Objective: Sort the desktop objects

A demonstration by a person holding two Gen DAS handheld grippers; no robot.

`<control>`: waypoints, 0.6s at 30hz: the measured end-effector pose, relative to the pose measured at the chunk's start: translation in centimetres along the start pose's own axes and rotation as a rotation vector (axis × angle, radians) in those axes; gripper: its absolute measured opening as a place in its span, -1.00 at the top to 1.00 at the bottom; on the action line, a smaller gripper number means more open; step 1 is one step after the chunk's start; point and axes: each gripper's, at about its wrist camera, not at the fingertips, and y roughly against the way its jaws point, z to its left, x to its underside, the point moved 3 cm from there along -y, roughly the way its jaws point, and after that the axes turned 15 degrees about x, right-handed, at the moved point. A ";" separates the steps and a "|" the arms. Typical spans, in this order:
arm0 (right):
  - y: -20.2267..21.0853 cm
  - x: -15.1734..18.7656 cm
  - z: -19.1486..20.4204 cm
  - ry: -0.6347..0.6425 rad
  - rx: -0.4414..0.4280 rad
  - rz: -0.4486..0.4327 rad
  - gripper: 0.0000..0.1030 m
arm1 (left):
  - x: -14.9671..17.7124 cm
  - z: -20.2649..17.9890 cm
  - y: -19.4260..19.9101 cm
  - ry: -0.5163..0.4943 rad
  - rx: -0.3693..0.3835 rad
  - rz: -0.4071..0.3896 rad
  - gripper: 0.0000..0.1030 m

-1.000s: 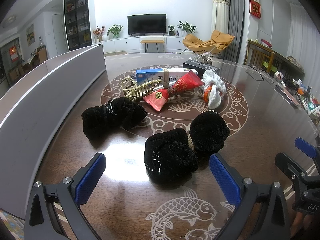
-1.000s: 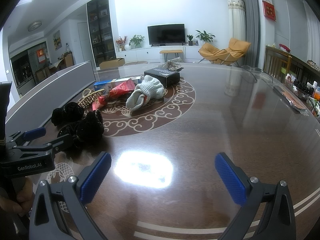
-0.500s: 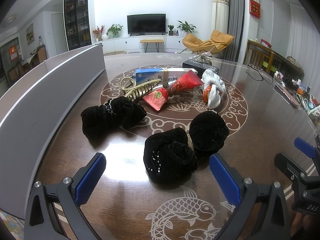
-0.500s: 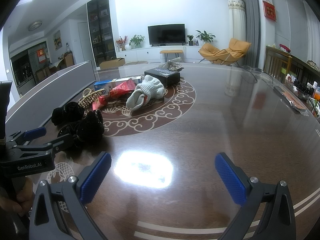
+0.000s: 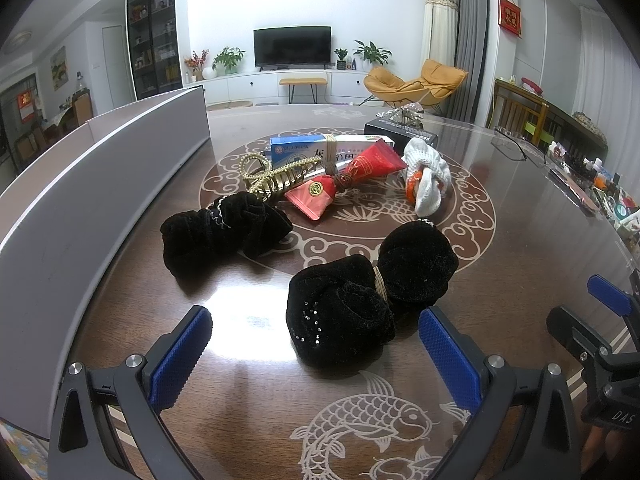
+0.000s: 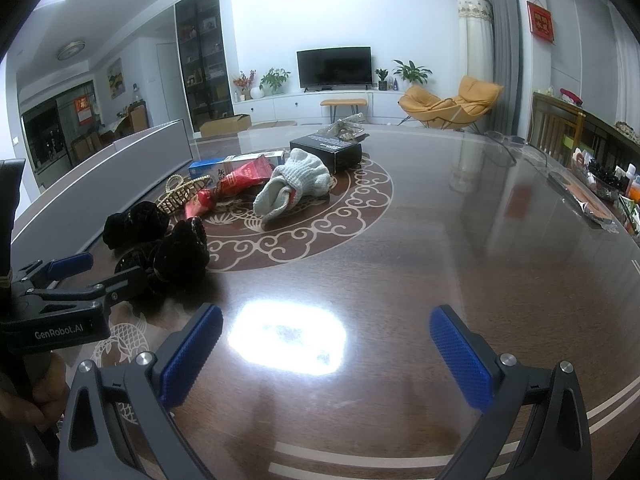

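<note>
Left tongs (image 5: 314, 354): spread wide, empty, just short of a black velvet scrunchie (image 5: 370, 286) near the desk's (image 5: 500, 280) near edge. Right tongs (image 6: 326, 350): wide apart, empty, over bare glossy wood. Second scrunchie (image 5: 224, 234), gold claw clip (image 5: 276, 178), red pouch (image 5: 348, 182), blue carton (image 5: 316, 148), white glove (image 5: 426, 182), black box (image 6: 326, 150): clustered on central medallion. Grey panel (image 5: 80, 184) along left edge. Beyond: television (image 6: 334, 68), orange chair (image 6: 450, 106).

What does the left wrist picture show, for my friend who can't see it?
The open left tongs hover low over a dark patterned table, with a black velvet bundle lying just ahead of them. Further back lie a second black velvet piece, a gold hair claw, a red packet, a blue box and a white glove.
</note>
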 end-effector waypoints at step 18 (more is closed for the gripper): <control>-0.1 0.0 0.0 0.000 -0.001 0.000 -1.00 | 0.0 -0.1 -0.1 0.006 -0.001 0.000 -1.00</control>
